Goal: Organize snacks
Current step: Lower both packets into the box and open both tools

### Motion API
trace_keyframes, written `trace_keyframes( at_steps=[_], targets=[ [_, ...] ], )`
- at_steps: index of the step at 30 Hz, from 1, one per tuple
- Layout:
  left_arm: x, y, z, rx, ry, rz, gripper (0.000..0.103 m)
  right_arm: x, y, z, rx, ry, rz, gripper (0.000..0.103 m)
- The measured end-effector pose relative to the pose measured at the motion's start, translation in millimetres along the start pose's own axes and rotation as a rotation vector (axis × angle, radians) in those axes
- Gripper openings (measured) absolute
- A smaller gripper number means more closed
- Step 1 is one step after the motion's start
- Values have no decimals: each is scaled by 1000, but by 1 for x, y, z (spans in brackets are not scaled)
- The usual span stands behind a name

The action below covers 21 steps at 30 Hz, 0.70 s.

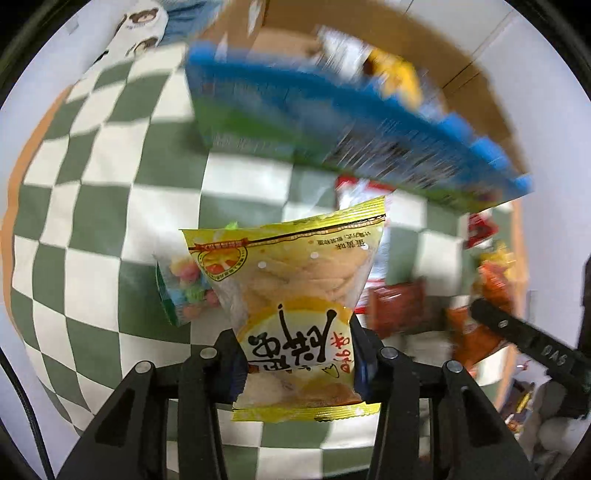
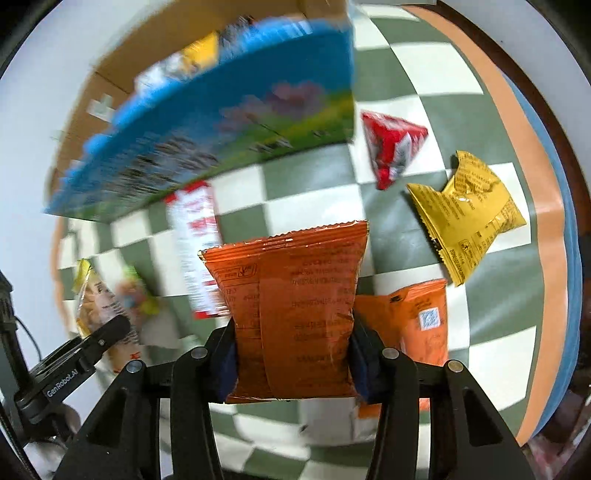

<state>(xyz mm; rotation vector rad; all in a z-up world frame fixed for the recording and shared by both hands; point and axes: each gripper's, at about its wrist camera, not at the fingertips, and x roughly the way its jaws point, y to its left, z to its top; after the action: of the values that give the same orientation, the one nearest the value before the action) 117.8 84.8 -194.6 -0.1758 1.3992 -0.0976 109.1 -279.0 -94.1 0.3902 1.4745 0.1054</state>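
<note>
My left gripper is shut on a yellow snack packet with clear window, held above the checkered cloth. My right gripper is shut on an orange snack packet, also lifted. A blue box holding snacks stands ahead; it also shows in the right wrist view. In the left wrist view the right gripper shows at the right edge; in the right wrist view the left gripper shows at the left with the yellow packet.
On the cloth lie a colourful candy bag, a red packet, a mustard-yellow packet, another orange packet and a white-red packet. A cardboard box stands behind the blue box.
</note>
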Motion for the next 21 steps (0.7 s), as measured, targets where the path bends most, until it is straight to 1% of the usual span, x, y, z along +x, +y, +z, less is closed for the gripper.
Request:
trace_keyframes(
  at_steps=[3, 5, 8, 9, 10, 11, 12, 15, 18, 21],
  targets=[
    [-43, -13, 23, 21, -64, -53, 41, -48, 6, 15, -20, -48, 81, 51],
    [-72, -22, 51, 45, -113, -91, 41, -71, 19, 26, -38, -91, 113, 51],
    [-97, -30, 97, 80, -161, -102, 41, -100, 38, 61, -60, -143, 144, 51],
    [-100, -34, 112, 97, -164, -94, 41, -108, 45, 78, -77, -170, 132, 51],
    [-101, -39, 133, 107, -167, -82, 41, -107, 53, 88, -87, -187, 116, 51],
    [-100, -41, 148, 113, -172, -70, 41, -110, 59, 109, -99, -215, 92, 51],
    [-94, -47, 168, 128, -165, -43, 42, -111, 60, 121, -106, -221, 77, 51],
    [-71, -50, 222, 139, -131, 27, 42, -98, 66, 173, -109, -211, 29, 51],
    [-41, -41, 264, 138, -88, 91, 42, -68, 66, 222, -98, -180, -24, 51],
    [-11, -33, 296, 135, -36, 140, 42, -38, 65, 254, -94, -148, -77, 51]
  ],
)
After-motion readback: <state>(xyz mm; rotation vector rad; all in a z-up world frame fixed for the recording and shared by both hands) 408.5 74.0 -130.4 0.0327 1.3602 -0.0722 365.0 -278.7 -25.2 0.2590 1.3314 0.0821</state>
